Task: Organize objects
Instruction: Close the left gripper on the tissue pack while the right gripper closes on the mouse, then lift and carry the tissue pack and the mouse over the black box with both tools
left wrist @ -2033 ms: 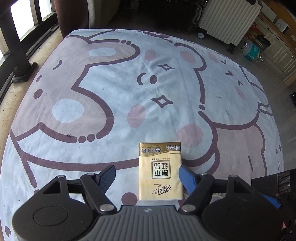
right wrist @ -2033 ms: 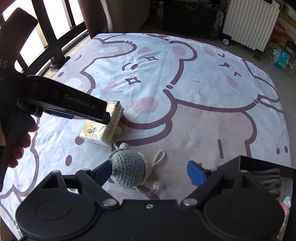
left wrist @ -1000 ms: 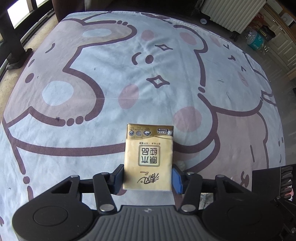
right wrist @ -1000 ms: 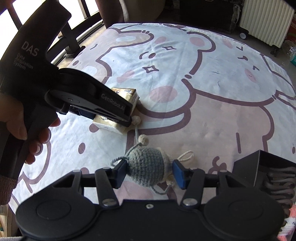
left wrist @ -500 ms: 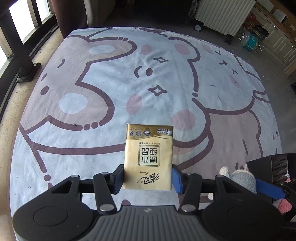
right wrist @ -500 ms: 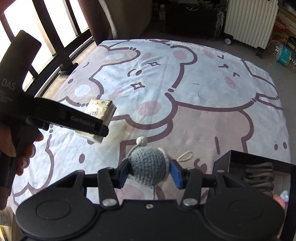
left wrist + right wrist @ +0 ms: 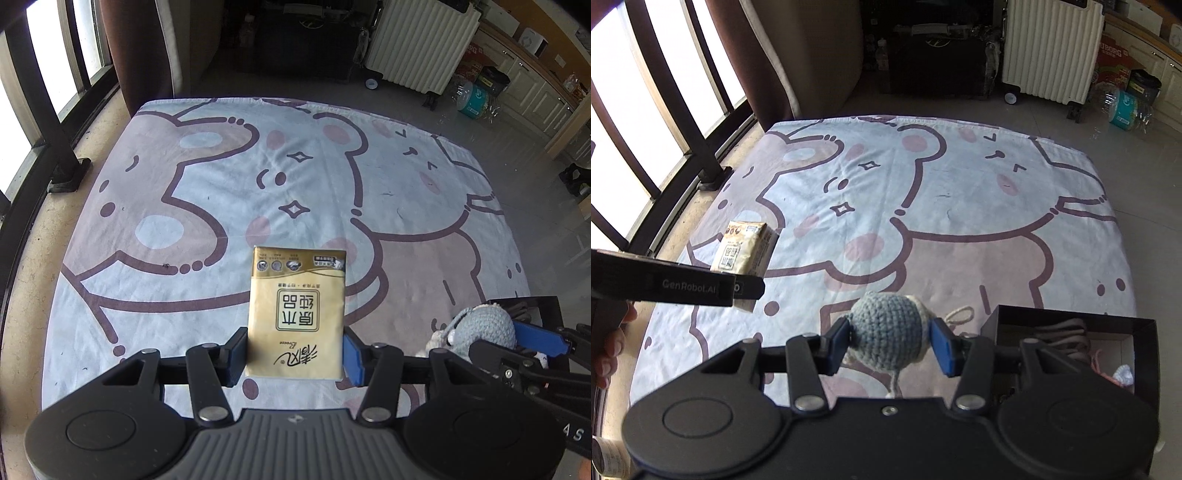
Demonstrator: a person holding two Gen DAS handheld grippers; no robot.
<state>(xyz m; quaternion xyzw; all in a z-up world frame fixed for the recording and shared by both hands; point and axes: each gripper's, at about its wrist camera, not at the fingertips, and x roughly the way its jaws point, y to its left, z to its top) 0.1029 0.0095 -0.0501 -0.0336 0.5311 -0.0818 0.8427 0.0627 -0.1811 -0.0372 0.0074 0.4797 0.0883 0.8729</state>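
Note:
My left gripper (image 7: 295,352) is shut on a yellow tissue pack (image 7: 297,314), held clear above the cartoon-print blanket (image 7: 221,192). My right gripper (image 7: 890,345) is shut on a grey crocheted toy (image 7: 886,334) with cream trim and a dangling cord, also lifted off the blanket. In the right wrist view the tissue pack (image 7: 746,249) shows at left behind the left gripper's black arm. The left wrist view catches the toy (image 7: 480,330) at right, over a black box (image 7: 546,310).
A black open box (image 7: 1071,325) with cords and small soft items sits at the blanket's near right corner. A person's fingers (image 7: 611,347) hold the left handle. Window railing (image 7: 683,122) runs along the left; a white radiator (image 7: 1049,48) stands beyond the far edge.
Both grippers have risen with their loads; the blanket looks smaller and farther. The tissue pack and the toy left the blanket, and the right gripper's toy now appears at right in the left wrist view.

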